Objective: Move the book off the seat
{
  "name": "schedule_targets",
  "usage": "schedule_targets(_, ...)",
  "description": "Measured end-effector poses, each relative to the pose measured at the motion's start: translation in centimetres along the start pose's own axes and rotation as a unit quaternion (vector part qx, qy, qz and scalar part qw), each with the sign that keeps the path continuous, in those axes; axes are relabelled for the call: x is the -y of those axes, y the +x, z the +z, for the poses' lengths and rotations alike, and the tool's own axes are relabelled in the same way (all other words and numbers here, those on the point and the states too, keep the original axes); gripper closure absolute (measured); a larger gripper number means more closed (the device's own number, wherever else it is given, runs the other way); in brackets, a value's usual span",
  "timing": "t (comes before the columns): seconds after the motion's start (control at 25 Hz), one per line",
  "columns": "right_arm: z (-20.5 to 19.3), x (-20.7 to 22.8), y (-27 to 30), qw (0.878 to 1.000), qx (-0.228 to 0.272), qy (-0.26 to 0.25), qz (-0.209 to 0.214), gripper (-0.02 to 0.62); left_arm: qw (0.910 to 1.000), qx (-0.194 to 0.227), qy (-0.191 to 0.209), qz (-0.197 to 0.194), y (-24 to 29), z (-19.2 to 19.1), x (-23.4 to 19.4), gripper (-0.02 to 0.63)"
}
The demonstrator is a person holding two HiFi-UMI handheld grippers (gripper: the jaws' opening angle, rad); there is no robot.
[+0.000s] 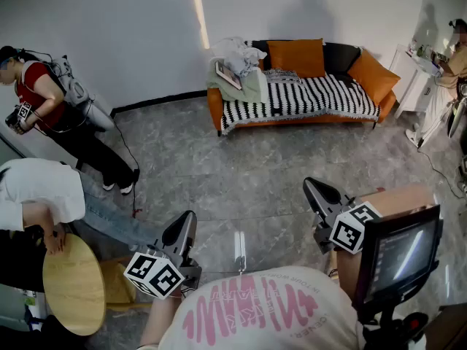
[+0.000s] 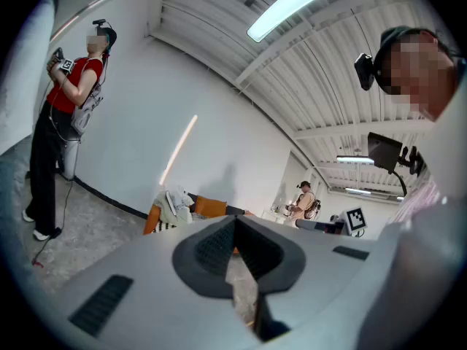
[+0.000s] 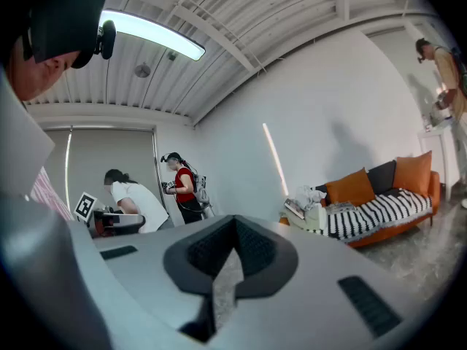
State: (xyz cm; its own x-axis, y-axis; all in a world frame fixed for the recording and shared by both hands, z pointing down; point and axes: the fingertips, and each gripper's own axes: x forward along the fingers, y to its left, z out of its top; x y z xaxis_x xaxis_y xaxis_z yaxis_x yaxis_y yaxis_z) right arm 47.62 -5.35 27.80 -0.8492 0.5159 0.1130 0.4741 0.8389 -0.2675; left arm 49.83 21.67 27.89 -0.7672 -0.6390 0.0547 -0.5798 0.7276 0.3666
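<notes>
indoor mock living-room corner in a bare industrial-type hall, looks like a recording space: plain white walls (image 1: 131, 28), grey stone-look tile floor (image 1: 241, 173), ribbed metal ceiling (image 2: 292, 64) with a tube light (image 2: 295, 6). home bits are few: an orange sofa (image 1: 365, 75) with a striped throw (image 1: 306, 97) against the wall, a round wooden table (image 1: 73, 283), a white side table (image 1: 408, 68). a person in a red top (image 1: 44, 100) and another person (image 2: 303, 199) by the side table wear headsets and backpacks.
</notes>
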Motion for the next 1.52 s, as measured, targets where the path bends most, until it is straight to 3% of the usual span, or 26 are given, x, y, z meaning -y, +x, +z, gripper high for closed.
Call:
schedule_targets(0.52,0.2,-1.2,0.3,1.0,0.01,-0.005,0.011,0.588,0.9999,0.001,-0.012,-0.005,-0.1,-0.4,-0.3,0.597)
schedule_targets(0.8,0.4,-2.8,1.3,1.0,0.021,0.001,0.02,0.588,0.9998,-0.003,0.003,-0.02,0.1,0.5,-0.9,0.597)
schedule_targets(1.24,-0.6,-5.3,3.5,0.999,0.018,0.024,0.026,0.588,0.9997,0.023,-0.011,-0.007,-1.0,3.1,-5.5,0.598)
schedule_targets(1.52,-1.3,-3.9,6.0,0.998,0.036,0.042,0.041,0.588,0.9999,0.009,0.004,-0.004,0.5,1.5,-7.8,0.597)
